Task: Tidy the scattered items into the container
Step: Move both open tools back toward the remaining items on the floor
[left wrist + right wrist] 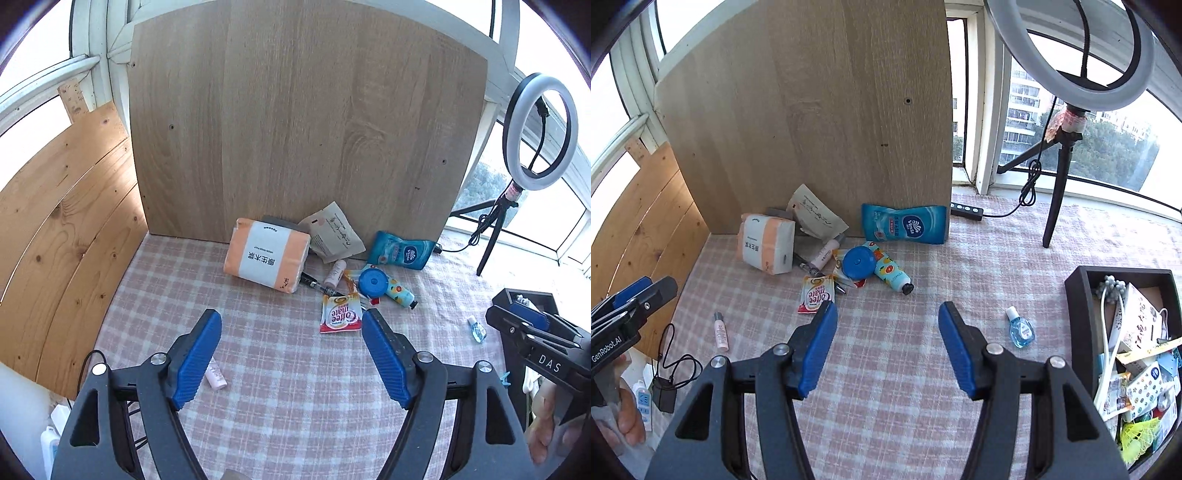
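Note:
A heap of items lies by the wooden back board: an orange tissue pack (266, 254) (767, 244), a blue Vinda wipes pack (402, 251) (905, 223), a blue round tape (373, 282) (859, 262), a patterned tube (890, 272), a Coffee-mate sachet (340, 314) (815, 293). A small pink bottle (216, 376) (720, 330) lies apart on the left. A small blue bottle (477, 328) (1019, 328) lies near the dark container (1082, 317), which holds several items. My left gripper (291, 350) is open and empty above the cloth. My right gripper (888, 343) is open and empty.
A ring light on a tripod (1067, 122) stands at the back right, its cable and switch (966, 211) on the cloth. Pine boards (62, 229) lean at the left. A charger and cable (665, 387) hang off the table's left edge.

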